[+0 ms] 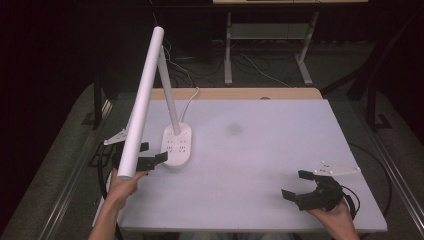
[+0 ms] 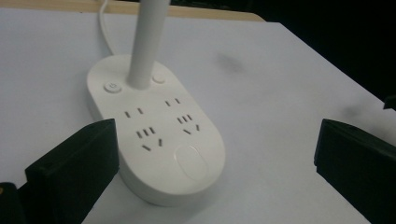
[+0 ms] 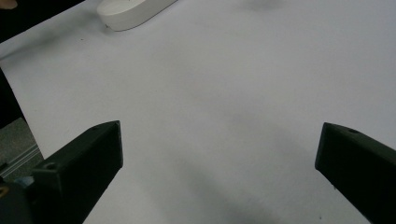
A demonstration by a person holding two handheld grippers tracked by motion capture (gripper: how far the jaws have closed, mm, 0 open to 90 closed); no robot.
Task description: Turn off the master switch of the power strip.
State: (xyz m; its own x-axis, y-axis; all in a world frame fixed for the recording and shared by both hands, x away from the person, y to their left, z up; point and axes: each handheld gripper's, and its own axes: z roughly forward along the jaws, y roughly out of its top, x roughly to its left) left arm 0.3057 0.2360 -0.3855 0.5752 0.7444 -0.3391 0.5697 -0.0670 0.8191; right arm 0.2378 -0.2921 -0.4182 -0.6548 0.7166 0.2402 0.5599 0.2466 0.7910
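A white desk lamp stands on the left part of the table, its oval base point(image 1: 177, 145) carrying sockets and buttons. Its thin stem point(image 1: 169, 92) rises to a long white light bar point(image 1: 142, 101) that slants down toward the front left. In the left gripper view the base point(image 2: 154, 140) lies just ahead between the jaws, with a power button point(image 2: 112, 87) beside the stem. My left gripper point(image 1: 152, 154) is open, right beside the base's left side. My right gripper point(image 1: 296, 185) is open at the table's front right over bare surface point(image 3: 210, 116).
The white tabletop point(image 1: 260, 145) has a wooden strip along its far edge point(image 1: 235, 93). The lamp's cord point(image 1: 192, 97) runs back over that edge. A faint dark smudge point(image 1: 233, 129) marks the middle. Desk legs and cables stand on the floor beyond.
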